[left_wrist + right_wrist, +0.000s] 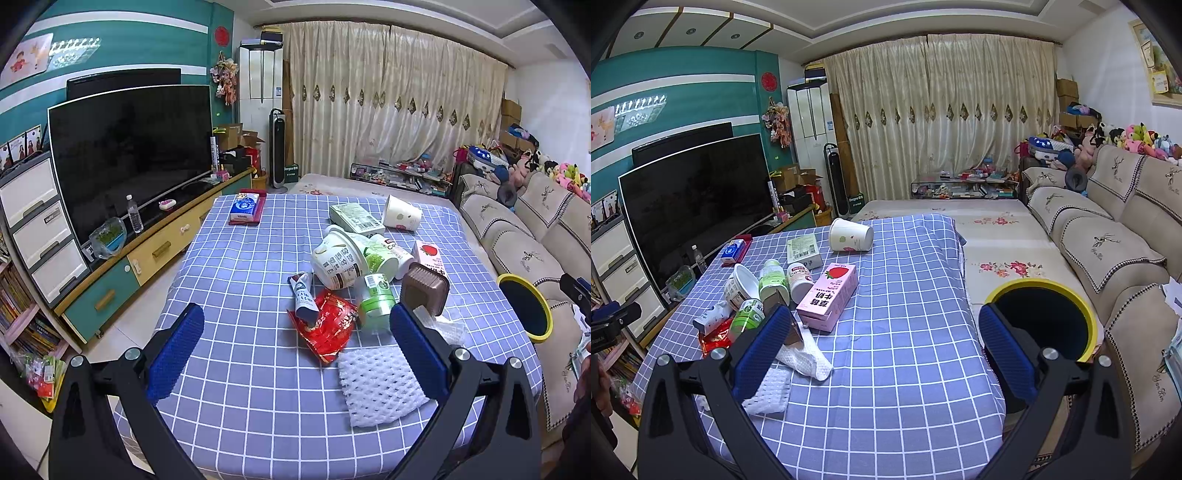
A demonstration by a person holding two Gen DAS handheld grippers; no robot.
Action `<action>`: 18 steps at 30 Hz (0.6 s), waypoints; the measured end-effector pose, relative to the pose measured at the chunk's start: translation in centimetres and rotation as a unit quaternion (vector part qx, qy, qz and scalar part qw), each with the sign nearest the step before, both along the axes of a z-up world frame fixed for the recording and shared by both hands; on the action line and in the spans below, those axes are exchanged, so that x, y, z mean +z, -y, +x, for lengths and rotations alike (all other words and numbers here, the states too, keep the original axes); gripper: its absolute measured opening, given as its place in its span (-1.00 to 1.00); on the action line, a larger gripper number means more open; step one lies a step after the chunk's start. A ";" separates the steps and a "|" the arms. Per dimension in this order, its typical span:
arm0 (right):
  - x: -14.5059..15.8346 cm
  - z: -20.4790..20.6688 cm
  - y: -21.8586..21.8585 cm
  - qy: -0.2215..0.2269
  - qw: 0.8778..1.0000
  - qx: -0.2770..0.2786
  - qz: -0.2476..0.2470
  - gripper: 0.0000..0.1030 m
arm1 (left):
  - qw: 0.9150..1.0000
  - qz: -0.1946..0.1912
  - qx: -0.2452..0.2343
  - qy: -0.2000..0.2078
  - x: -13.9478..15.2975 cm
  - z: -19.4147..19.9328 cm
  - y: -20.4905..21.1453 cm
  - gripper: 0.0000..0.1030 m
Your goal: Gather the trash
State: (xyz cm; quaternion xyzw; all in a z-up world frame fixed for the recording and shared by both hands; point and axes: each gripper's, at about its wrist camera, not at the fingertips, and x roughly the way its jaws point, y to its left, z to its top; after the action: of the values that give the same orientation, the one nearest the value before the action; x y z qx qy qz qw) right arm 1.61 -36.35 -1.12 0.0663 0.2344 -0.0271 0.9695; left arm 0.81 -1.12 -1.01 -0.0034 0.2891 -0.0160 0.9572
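Checked table (240, 406) beside sofa (1108, 258), trash clustered toward right edge. Left gripper (295, 354), right gripper (882, 350): spread wide, empty, above near edge.

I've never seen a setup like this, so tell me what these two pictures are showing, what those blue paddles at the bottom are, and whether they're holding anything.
There is no robot here: a person holds a two-finger gripper in each hand, and a fisheye camera on each looks forward along its blue-padded fingers. One picture comes from the left gripper, the other from the right gripper. Both stand open and hold nothing.

Both look over a table with a blue checked cloth. On it lies trash: a red snack wrapper, a white foam net, a pink strawberry milk carton, a tipped paper cup, a white tub and small bottles. A yellow-rimmed bin stands beside the table, by the sofa.
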 end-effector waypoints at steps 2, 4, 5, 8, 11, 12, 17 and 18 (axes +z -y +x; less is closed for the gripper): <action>0.1 0.0 0.1 0.000 1.000 -0.001 0.001 0.88 | 1.000 0.000 0.000 0.000 0.0 0.0 0.0 0.93; 0.1 0.0 0.1 -0.001 1.000 -0.001 0.001 0.88 | 1.000 0.001 0.000 0.000 0.0 0.0 0.0 0.93; 0.1 0.0 0.1 0.000 1.000 -0.001 0.001 0.88 | 1.000 0.001 0.000 0.000 0.0 0.0 0.0 0.93; 0.0 0.1 0.1 -0.002 1.000 -0.001 0.002 0.88 | 1.000 0.001 -0.001 -0.002 -0.1 0.1 0.1 0.93; -0.1 0.1 0.1 -0.002 1.000 -0.001 0.002 0.88 | 1.000 0.000 -0.002 -0.003 -0.2 0.1 0.1 0.93; -0.1 0.1 0.1 -0.003 1.000 -0.001 0.002 0.88 | 1.000 0.000 -0.001 -0.003 -0.2 0.0 0.2 0.93; -0.1 0.1 0.1 -0.002 1.000 -0.002 0.002 0.88 | 1.000 0.001 -0.001 -0.003 -0.3 0.0 0.3 0.93; 0.0 0.1 0.1 -0.002 1.000 -0.001 0.002 0.88 | 1.000 0.001 -0.001 -0.003 -0.3 0.0 0.3 0.93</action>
State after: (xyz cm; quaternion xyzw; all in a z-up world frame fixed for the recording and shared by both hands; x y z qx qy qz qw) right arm 1.71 -36.45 -1.15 0.0686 0.2364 -0.0281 0.9688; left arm 0.86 -1.42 -1.28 -0.0025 0.2921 -0.0172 0.9562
